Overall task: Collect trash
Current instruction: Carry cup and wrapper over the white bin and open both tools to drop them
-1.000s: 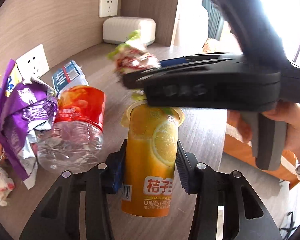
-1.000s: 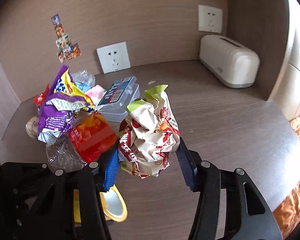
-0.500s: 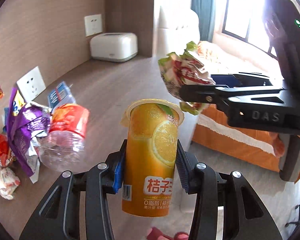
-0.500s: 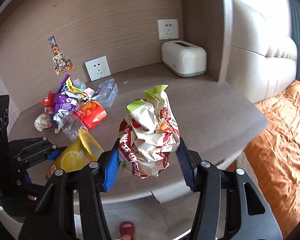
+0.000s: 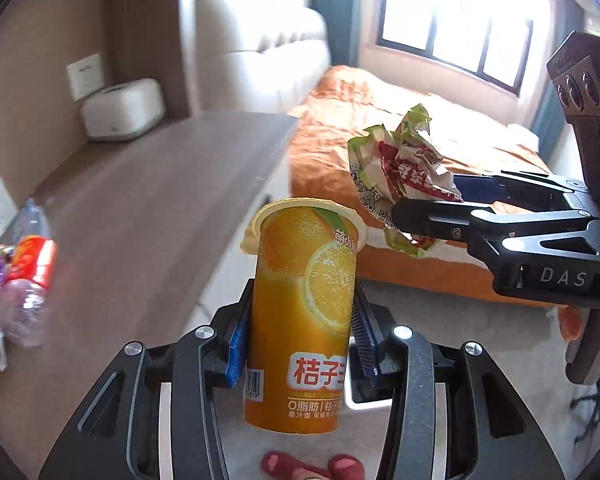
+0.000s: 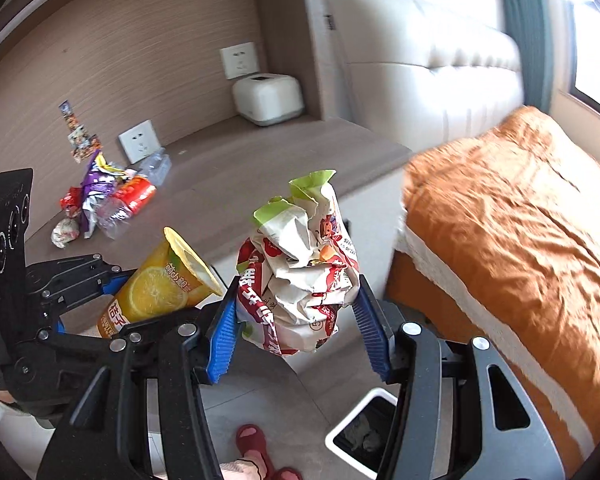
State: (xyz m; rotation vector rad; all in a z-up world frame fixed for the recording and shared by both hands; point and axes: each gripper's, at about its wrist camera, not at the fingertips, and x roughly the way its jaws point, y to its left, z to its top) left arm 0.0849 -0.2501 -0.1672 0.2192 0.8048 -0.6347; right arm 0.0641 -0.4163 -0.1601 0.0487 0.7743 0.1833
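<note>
1. Left gripper [image 5: 300, 344]: jaws pinch the orange drink cup [image 5: 302, 312] at mid-body, clear of the desk [image 5: 140, 208]. The smooth wall may slip through the pads if it tilts.
2. Right gripper [image 6: 296, 320]: jaws pinch the crumpled wrapper [image 6: 300, 276], held over the floor. The loose paper may compress and drop short.
3. Waste bin [image 6: 366, 432]: low, partly hidden behind the right gripper; releasing either item off-centre risks a miss.
4. Remaining litter pile [image 6: 100, 200]: lies on the desk, uncollected.
</note>
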